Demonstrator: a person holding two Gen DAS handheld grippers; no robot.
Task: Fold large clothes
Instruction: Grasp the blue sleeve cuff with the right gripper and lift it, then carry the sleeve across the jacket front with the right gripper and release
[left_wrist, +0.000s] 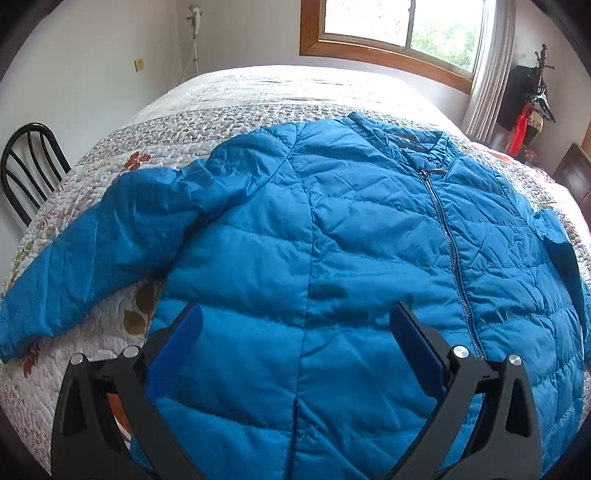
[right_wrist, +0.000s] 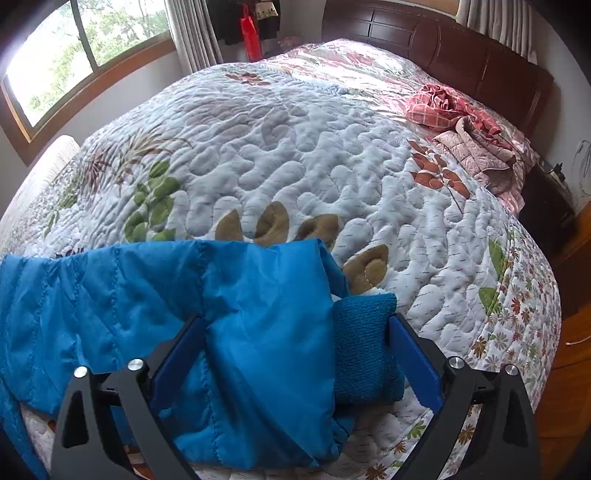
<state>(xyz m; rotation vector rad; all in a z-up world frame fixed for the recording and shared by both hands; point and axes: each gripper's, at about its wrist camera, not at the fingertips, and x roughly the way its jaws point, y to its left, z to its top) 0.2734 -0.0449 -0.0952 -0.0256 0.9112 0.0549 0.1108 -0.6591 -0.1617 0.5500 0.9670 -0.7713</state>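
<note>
A blue quilted jacket (left_wrist: 351, 240) lies front up on the bed, zipper (left_wrist: 448, 240) closed, collar toward the window. Its left sleeve (left_wrist: 92, 251) stretches out to the left. My left gripper (left_wrist: 295, 317) is open and hovers over the jacket's lower body, holding nothing. In the right wrist view the other sleeve (right_wrist: 240, 325) with its knit cuff (right_wrist: 365, 347) lies between the fingers of my right gripper (right_wrist: 295, 325). The right gripper is open around the sleeve end, jaws wide apart.
The floral quilted bedspread (right_wrist: 314, 166) covers the bed. A pink garment pile (right_wrist: 465, 125) lies near the dark wooden headboard (right_wrist: 461, 51). A black chair (left_wrist: 26, 166) stands at the bed's left. A window (left_wrist: 399, 29) is beyond.
</note>
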